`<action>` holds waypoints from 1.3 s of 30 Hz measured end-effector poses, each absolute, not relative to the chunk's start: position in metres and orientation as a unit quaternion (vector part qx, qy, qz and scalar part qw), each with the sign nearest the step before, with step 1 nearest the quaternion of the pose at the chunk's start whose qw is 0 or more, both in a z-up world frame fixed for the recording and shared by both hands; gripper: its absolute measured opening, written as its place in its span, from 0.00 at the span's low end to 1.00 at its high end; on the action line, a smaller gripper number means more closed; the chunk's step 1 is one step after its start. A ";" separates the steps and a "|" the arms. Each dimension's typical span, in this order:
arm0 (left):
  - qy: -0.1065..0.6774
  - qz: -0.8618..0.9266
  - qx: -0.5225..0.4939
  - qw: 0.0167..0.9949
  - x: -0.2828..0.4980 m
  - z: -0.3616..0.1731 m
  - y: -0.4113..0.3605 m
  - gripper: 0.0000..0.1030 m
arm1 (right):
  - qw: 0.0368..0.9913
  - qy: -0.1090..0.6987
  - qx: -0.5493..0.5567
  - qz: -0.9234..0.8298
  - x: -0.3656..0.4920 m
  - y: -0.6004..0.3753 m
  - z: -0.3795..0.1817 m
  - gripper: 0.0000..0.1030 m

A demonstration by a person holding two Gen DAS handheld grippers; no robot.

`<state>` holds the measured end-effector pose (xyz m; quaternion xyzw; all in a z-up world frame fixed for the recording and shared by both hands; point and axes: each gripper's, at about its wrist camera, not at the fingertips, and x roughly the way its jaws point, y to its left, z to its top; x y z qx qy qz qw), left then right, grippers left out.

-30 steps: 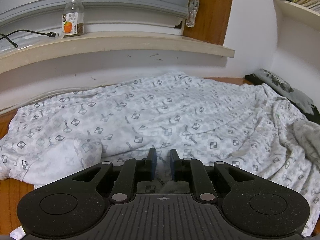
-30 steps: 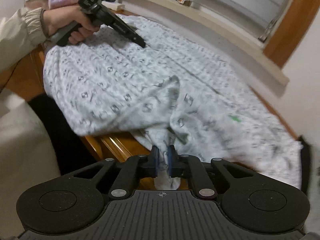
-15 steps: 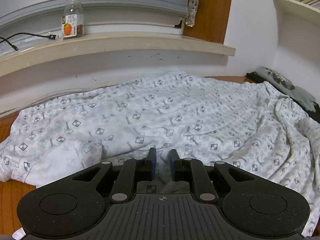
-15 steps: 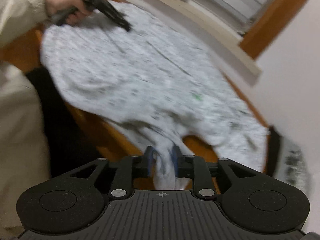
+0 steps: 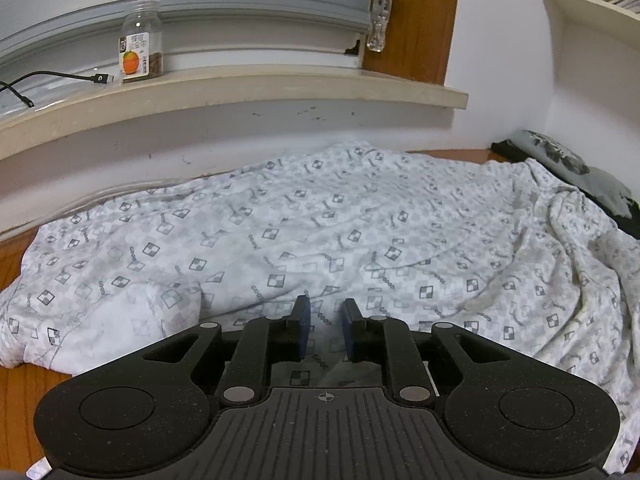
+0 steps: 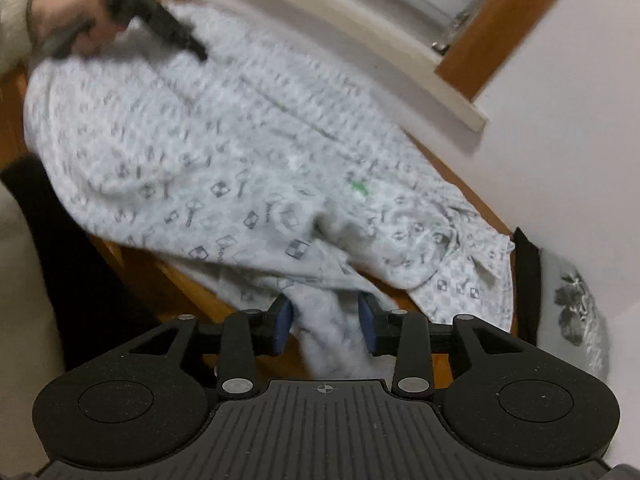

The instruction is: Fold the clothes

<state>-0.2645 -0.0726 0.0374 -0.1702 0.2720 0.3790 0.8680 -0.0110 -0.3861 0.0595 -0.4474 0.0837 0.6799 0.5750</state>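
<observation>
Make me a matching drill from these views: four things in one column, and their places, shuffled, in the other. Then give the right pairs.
Things:
1. glass jar
2. patterned garment
3. dark cushion
4. black cable

Places:
A. spread over the wooden surface
B. in the corner, past the garment's right end
C. upright on the window ledge
D. lying on the ledge, left of the jar

Pairs: 1-C, 2-A, 3-B, 4-D
</observation>
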 end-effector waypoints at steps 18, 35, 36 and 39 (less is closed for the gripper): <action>0.272 0.379 -0.170 0.868 -0.265 0.038 -0.073 0.19 | 0.500 0.155 -0.447 0.725 0.007 -0.376 0.041 0.11; 0.272 0.376 -0.170 0.869 -0.264 0.038 -0.073 0.20 | 0.463 0.167 -0.519 0.699 0.028 -0.485 0.137 0.27; 0.272 0.376 -0.170 0.869 -0.264 0.038 -0.073 0.20 | 0.465 0.163 -0.503 0.710 0.029 -0.485 0.142 0.36; 0.272 0.377 -0.170 0.869 -0.264 0.038 -0.073 0.20 | 0.487 0.151 -0.481 0.713 0.032 -0.479 0.151 0.42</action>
